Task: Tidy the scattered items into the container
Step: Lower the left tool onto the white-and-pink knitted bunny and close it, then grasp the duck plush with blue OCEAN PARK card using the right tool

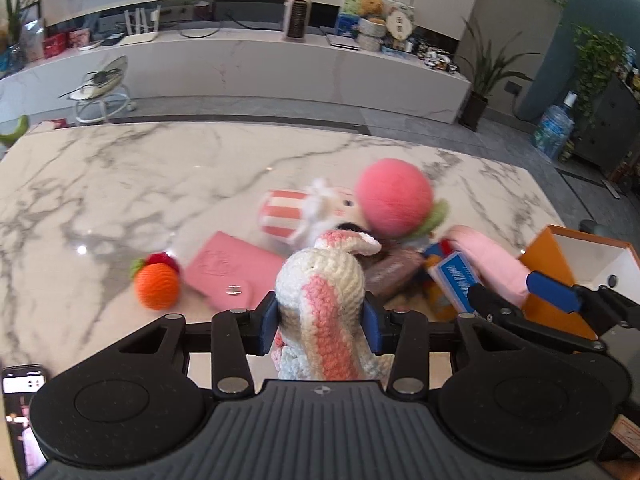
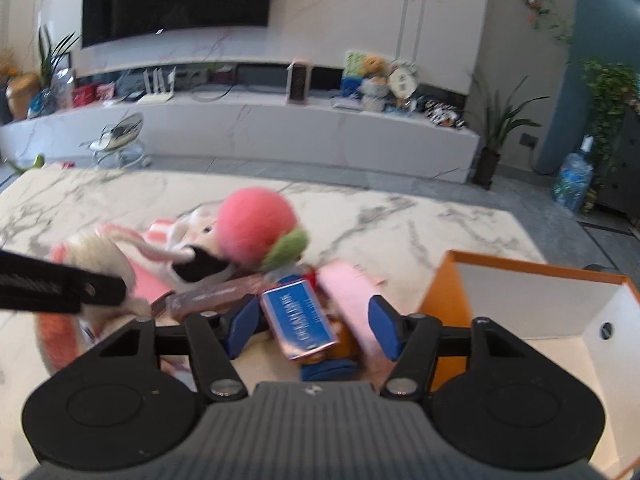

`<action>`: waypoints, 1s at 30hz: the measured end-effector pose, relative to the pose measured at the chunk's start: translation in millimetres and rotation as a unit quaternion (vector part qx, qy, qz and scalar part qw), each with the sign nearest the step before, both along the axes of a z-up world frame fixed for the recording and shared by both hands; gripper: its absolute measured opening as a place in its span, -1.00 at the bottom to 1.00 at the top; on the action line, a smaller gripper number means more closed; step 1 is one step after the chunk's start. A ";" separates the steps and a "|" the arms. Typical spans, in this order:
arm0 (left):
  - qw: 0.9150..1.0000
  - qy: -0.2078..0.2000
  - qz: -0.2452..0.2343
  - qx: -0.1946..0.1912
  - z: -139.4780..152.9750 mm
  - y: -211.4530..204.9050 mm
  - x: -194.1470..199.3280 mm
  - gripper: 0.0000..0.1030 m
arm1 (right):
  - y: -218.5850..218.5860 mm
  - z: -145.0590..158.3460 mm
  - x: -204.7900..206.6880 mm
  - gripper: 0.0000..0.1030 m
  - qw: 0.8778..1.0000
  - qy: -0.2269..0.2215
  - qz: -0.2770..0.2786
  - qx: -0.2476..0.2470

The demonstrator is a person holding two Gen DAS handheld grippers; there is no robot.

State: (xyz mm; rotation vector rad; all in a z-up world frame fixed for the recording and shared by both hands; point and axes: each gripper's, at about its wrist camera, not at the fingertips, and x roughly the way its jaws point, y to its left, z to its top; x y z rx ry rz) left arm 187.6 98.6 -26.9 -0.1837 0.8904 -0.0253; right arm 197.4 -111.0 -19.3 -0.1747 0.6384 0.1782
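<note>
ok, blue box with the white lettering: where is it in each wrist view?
Left wrist: blue box sits right of centre, beside the right gripper, left of the orange container.
Right wrist: blue box is at centre, between the open fingers of the right gripper.
Shared landmark: pink ball behind it in both.

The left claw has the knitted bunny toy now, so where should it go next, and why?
Probably swing right toward the orange box. The left gripper is shut on the crocheted pink-and-white toy, and the box stands open beside the pile, its visible part empty. The right gripper is open over the blue packet.
</note>
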 end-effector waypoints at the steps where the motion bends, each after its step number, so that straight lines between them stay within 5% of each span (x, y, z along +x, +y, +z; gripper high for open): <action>1: 1.000 0.002 0.003 -0.001 -1.4 2.9 1.1 -0.05 | 4.3 -4.6 3.1 0.20 1.000 0.006 0.004 -0.005; 20: 1.000 0.014 -0.011 0.002 -29.3 5.1 10.5 -0.04 | 24.5 -72.7 49.3 0.30 0.993 0.047 -0.010 -0.107; 23: 1.000 0.012 -0.012 0.003 -29.8 3.7 7.4 -0.04 | 24.1 -77.6 50.1 0.07 0.991 0.041 -0.016 -0.124; 30: 1.000 0.010 -0.013 0.009 -24.9 -0.2 -6.4 -0.04 | 16.0 -66.2 35.1 -0.05 0.994 0.047 -0.024 -0.097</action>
